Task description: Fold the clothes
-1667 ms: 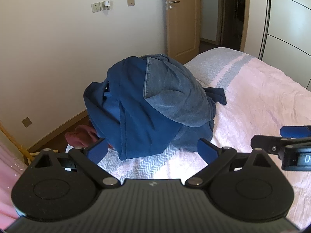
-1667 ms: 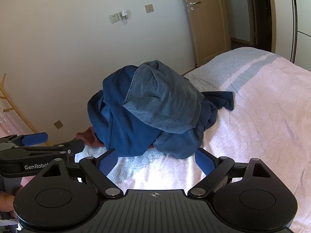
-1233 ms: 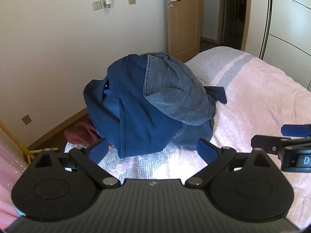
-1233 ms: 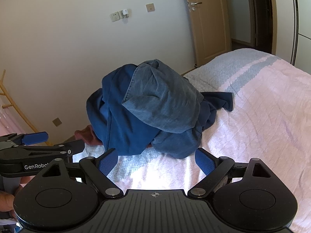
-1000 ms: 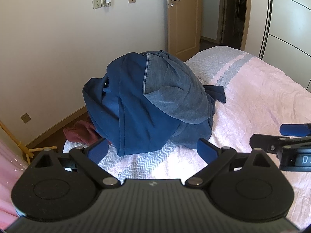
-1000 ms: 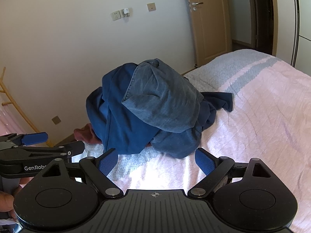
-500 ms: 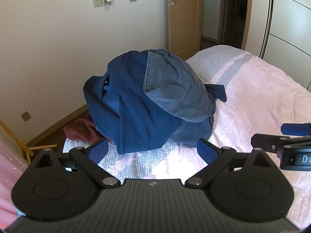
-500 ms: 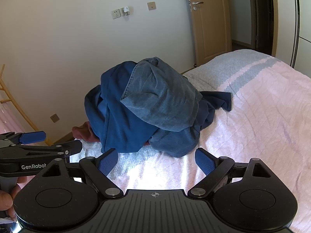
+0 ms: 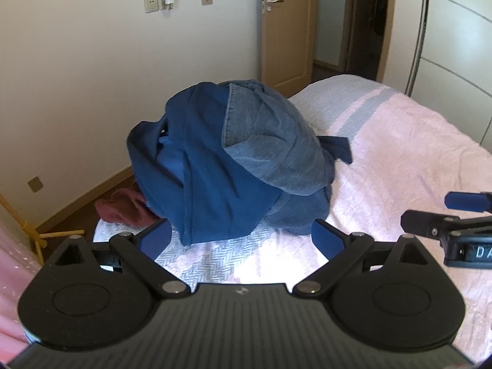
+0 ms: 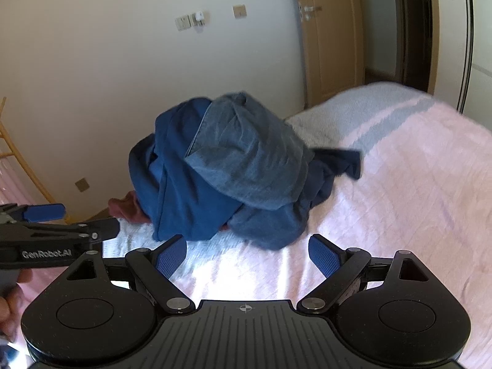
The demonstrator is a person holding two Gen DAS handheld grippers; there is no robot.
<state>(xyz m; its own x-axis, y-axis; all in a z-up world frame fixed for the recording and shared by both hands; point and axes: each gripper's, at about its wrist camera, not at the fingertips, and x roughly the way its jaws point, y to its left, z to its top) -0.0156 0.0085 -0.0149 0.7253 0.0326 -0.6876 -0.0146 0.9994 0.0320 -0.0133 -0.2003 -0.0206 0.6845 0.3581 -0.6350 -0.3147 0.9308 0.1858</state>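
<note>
A heap of blue clothes (image 9: 227,160) lies on the pink bedspread (image 9: 399,166), with a lighter denim piece on top of a darker blue one; it also shows in the right wrist view (image 10: 227,172). A dark red garment (image 9: 121,209) pokes out at the heap's left. My left gripper (image 9: 240,240) is open and empty, just short of the heap's near edge. My right gripper (image 10: 247,253) is open and empty, also close in front of the heap. Each gripper shows at the edge of the other's view.
A cream wall with sockets (image 9: 152,0) stands behind the heap. A wooden door (image 9: 286,27) and a white wardrobe (image 9: 461,61) are at the back right. A yellow wooden rack (image 10: 18,153) stands at the left. The bed (image 10: 415,169) stretches to the right.
Both grippers have moved slightly closer to the heap and the right wrist view has tilted a little. The clothes have not moved. Both grippers stay open.
</note>
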